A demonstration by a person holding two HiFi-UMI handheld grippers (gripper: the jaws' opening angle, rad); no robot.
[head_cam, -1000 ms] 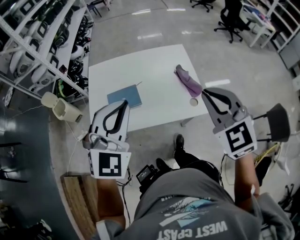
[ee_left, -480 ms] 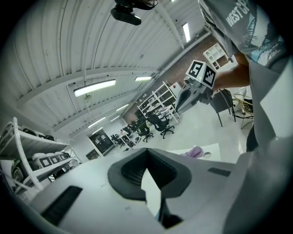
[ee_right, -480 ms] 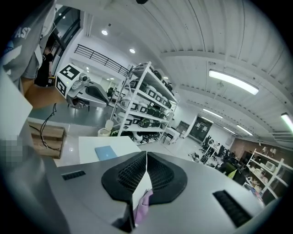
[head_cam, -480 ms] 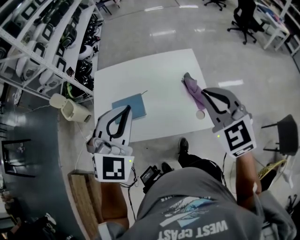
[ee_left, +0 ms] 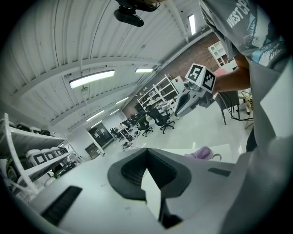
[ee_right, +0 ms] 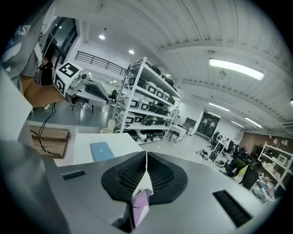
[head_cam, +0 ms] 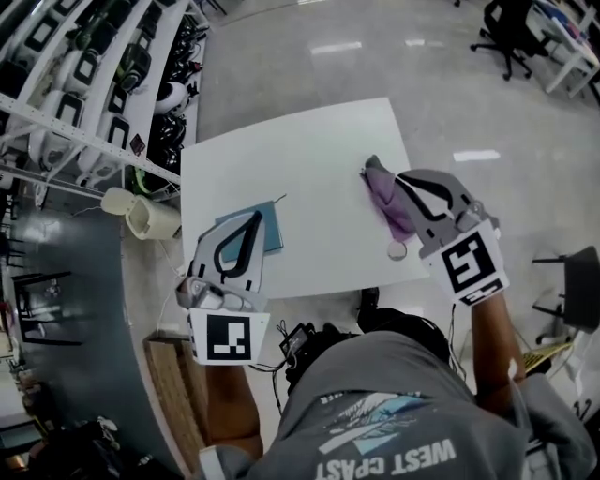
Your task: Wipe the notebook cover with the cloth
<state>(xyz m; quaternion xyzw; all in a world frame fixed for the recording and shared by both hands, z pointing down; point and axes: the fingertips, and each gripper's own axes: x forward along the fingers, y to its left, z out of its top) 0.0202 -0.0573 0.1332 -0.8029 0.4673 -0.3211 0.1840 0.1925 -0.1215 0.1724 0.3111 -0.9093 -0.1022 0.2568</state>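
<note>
A blue notebook [head_cam: 273,232] lies flat near the left front of the white table [head_cam: 309,150]; it also shows in the right gripper view [ee_right: 101,151]. My left gripper [head_cam: 256,216] hangs over its near part and hides it, jaws shut [ee_left: 146,150] with nothing between them. A crumpled purple cloth [head_cam: 382,192] lies near the table's right edge. My right gripper [head_cam: 400,176] hovers just over the cloth's right side, shut [ee_right: 146,153]. The cloth [ee_right: 141,203] shows through the gap behind its tips and is not gripped.
A small round ring [head_cam: 397,250] lies at the table's front right corner. Shelving racks [head_cam: 84,84] stand along the left, with a beige bin [head_cam: 141,214] beside the table. A wooden crate [head_cam: 178,384] is on the floor at my left. Office chairs [head_cam: 511,28] stand far right.
Both grippers have come forward over the table. The left one now overlaps the notebook and the right one overlaps the cloth. Both stay shut.
</note>
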